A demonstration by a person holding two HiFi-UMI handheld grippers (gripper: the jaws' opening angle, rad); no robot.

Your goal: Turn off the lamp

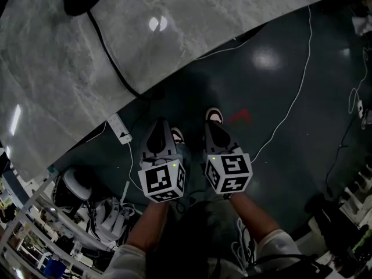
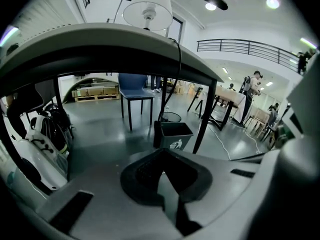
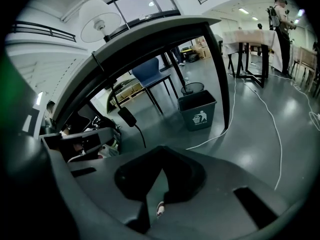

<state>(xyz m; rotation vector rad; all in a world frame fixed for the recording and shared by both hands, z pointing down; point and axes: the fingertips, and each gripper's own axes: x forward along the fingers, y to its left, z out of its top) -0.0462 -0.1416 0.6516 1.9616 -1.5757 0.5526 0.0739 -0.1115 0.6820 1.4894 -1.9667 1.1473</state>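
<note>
Both pressed together on nothing, left tongs [image 1: 158,129] and right tongs [image 1: 214,128] we held low over the floor [image 1: 279,97], lamp [image 2: 148,6] on the worktop [image 2: 100,39] above, bin [image 2: 176,135] beneath it

Table [image 1: 70,74] ahead, open floor [image 1: 273,92] rightward.

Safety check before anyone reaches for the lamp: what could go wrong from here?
The black cord drapes off the table near the left hand-held gripper and right hand-held gripper, both shut. Raising them could snag it and tug the lamp. The white cable on the floor beside the feet could trip the person.
</note>
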